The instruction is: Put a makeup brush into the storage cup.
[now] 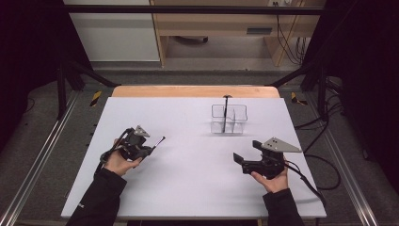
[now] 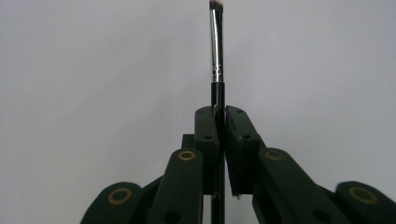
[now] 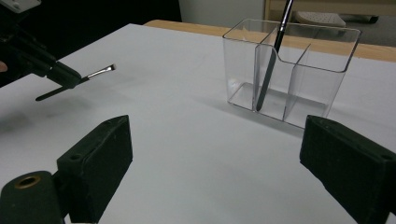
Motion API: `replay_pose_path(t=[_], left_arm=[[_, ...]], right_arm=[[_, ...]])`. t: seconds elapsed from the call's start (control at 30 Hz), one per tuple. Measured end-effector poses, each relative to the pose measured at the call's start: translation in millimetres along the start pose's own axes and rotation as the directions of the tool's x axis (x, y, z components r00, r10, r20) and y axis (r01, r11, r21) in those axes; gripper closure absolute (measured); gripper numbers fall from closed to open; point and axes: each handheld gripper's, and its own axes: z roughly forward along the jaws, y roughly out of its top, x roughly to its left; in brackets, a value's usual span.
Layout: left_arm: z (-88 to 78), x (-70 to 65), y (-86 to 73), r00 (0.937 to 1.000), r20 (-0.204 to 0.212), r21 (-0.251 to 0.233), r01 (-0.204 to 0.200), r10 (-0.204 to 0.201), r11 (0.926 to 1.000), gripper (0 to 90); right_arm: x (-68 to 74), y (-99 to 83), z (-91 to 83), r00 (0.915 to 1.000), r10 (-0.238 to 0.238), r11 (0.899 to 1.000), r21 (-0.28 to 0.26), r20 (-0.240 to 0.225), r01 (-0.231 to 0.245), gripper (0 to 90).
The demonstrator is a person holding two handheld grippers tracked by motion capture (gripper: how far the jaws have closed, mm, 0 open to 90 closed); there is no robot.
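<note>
My left gripper (image 1: 149, 149) is shut on a thin black makeup brush (image 2: 216, 56) with a silver ferrule; the brush (image 1: 157, 142) sticks out past the jaws, held just above the white table (image 1: 188, 188). In the right gripper view that brush (image 3: 93, 74) hangs at the far left in the left gripper (image 3: 70, 79). My right gripper (image 1: 244, 153) rests at the right of the table, its jaws wide apart with nothing between them. A clear plastic organizer (image 1: 228, 119) stands at the back centre with another dark brush (image 3: 271, 60) leaning in one compartment.
The organizer (image 3: 289, 70) has several compartments divided by clear walls. A wooden strip (image 1: 195, 91) edges the table's far side. Metal rails (image 1: 37, 160) and cables (image 1: 324, 174) run beside the table.
</note>
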Motion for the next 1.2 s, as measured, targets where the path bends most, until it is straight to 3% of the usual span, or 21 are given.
replay_pose_path(t=[0.4, 0.5, 0.73, 1.2], left_arm=[[-9.6, -16.6, -6.2, 0.9999, 0.002, -0.096, 0.016, -0.016, 0.9952, 83.5], [-11.2, -19.8, -9.1, 0.9996, 0.02, -0.13, 0.022, -0.02, 0.9912, 83.5], [-15.7, -24.1, -11.1, 0.9994, 0.015, -0.161, 0.034, -0.031, 0.9864, 83.5], [-23.5, -40.5, -15.6, 0.9962, 0.001, -0.301, 0.083, -0.087, 0.95, 83.6]], right_arm=[[0.5, -0.4, 0.5, 1.0, 0.005, 1.0, 0.0, -0.004, -0.005, 9.5], [0.5, -0.5, 0.4, 1.0, 0.006, 1.0, 0.0, -0.005, -0.006, 9.4], [1.1, -0.6, 1.0, 0.9999, 0.01, 1.0, -0.001, -0.008, -0.01, 9.3], [2.6, 1.4, 0.2, 0.9994, 0.034, 0.999, -0.032, -0.003, -0.034, 7.7]])
